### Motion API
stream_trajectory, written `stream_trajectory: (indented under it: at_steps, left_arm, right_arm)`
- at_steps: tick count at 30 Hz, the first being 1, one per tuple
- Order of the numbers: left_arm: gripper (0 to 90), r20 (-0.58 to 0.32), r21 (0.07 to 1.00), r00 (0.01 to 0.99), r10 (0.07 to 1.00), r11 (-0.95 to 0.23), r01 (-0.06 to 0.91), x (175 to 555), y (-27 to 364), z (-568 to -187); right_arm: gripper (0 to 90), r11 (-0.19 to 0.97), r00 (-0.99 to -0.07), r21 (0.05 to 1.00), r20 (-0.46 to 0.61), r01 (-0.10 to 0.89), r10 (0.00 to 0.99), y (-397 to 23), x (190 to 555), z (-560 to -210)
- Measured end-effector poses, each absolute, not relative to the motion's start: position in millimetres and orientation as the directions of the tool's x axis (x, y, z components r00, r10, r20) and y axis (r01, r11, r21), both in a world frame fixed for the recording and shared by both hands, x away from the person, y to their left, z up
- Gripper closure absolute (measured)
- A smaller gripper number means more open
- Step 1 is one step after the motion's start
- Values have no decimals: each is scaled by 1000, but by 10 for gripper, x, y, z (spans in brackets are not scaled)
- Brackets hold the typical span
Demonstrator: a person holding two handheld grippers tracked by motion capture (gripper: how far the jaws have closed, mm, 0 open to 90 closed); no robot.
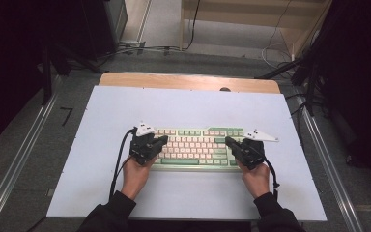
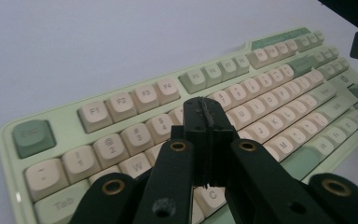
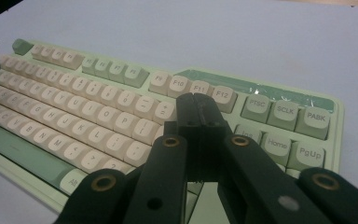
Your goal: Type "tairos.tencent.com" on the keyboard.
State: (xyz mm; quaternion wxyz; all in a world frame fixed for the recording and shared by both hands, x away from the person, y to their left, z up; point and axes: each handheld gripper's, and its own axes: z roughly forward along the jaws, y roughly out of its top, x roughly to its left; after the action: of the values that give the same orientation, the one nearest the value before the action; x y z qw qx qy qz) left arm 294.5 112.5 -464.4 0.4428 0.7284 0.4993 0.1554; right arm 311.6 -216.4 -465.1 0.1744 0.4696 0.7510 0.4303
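A pale green keyboard [image 1: 198,147] with cream and green keys lies on the white table. My left gripper [image 1: 163,140] hangs over its left end, jaws shut together with nothing between them. In the left gripper view the closed tips [image 2: 205,109] sit above the number and letter rows of the keyboard [image 2: 121,107]. My right gripper [image 1: 228,141] is over the right end, also shut and holding nothing. Its closed tips [image 3: 196,105] point at the keys left of the Home cluster on the keyboard [image 3: 98,116].
The white tabletop [image 1: 183,106] has bare room behind and in front of the keyboard. A wooden board [image 1: 188,81] edges the far side. Metal rails [image 1: 19,159] run along both sides of the table. Cables [image 1: 140,47] lie on the floor beyond.
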Motion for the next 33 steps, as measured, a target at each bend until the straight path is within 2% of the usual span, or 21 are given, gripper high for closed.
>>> stream_trajectory:
  at_steps: [11, 33]
  left_arm:
    - [900, -207, 779, 418, 884, -110, 617, 2884, 1418, -4689]
    - [900, -191, 733, 413, 890, -151, 663, 2886, 1438, -4829]
  right_arm:
    - [875, 206, -515, 812, 132, 547, 847, -2097, 3127, -4662]
    - [875, 240, -546, 805, 120, 542, 829, -1906, 3157, -4699]
